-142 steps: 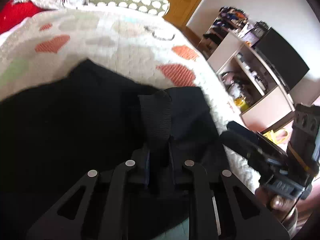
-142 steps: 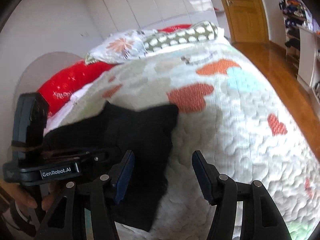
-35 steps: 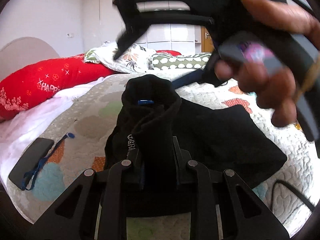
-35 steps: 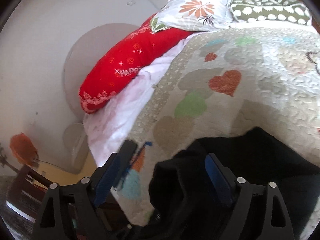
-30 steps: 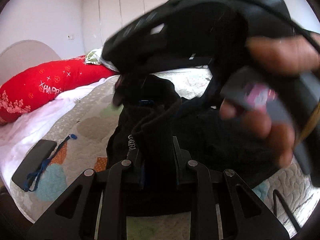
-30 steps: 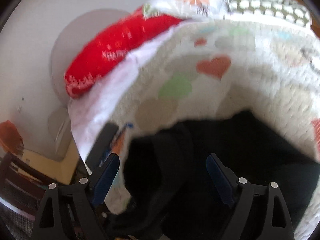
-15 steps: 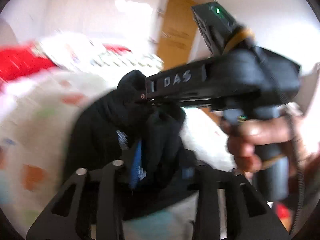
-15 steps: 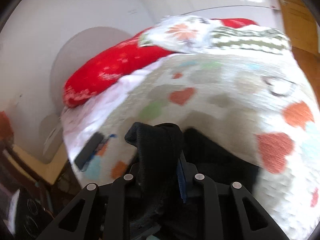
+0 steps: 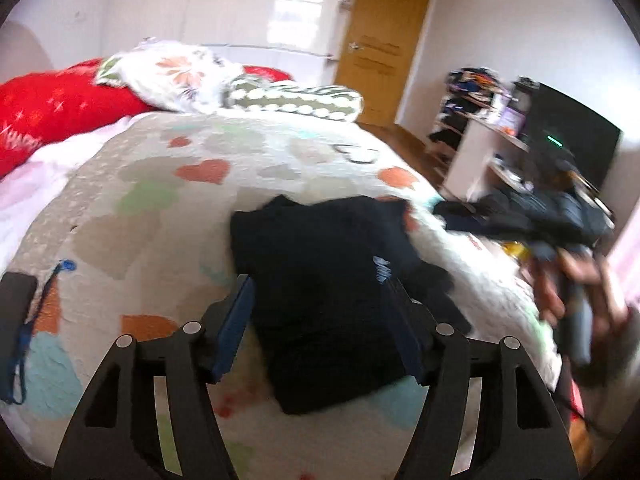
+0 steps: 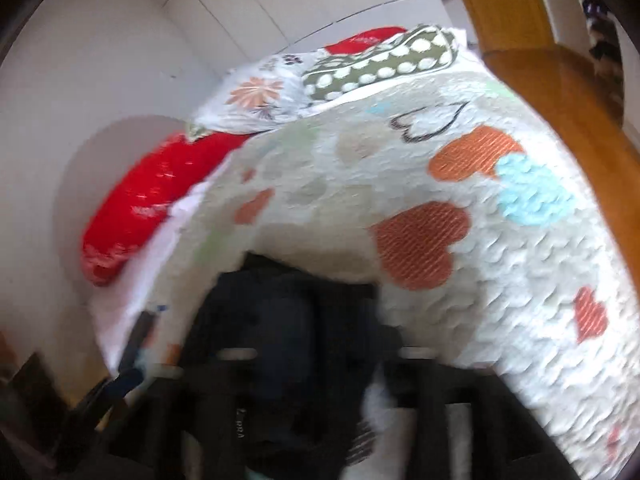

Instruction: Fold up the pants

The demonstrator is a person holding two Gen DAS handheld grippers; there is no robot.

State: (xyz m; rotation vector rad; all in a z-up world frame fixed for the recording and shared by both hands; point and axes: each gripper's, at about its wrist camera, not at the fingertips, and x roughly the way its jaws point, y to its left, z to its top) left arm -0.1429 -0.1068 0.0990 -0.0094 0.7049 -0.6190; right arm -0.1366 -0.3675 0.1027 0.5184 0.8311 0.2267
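Note:
The black pants (image 9: 332, 288) lie folded into a compact rectangle on the heart-patterned quilt (image 9: 168, 184). My left gripper (image 9: 320, 320) is open and empty, its fingers either side of the near part of the pants, just above them. The right gripper shows blurred at the right of the left wrist view (image 9: 520, 220), held off the bed's right edge. In the right wrist view the frame is motion-blurred; the right gripper (image 10: 316, 360) looks open over the pants (image 10: 280, 320).
A red bolster (image 9: 48, 112), a floral pillow (image 9: 176, 72) and a dotted pillow (image 9: 296, 100) lie at the head of the bed. A black phone with a blue strap (image 9: 16, 300) lies at the left edge. A shelf unit, TV (image 9: 572, 140) and door (image 9: 380, 48) stand on the right.
Both grippers held the bunched pants half a second ago. They have let go, the pants now lie flat and folded, and the right gripper has pulled away to the right.

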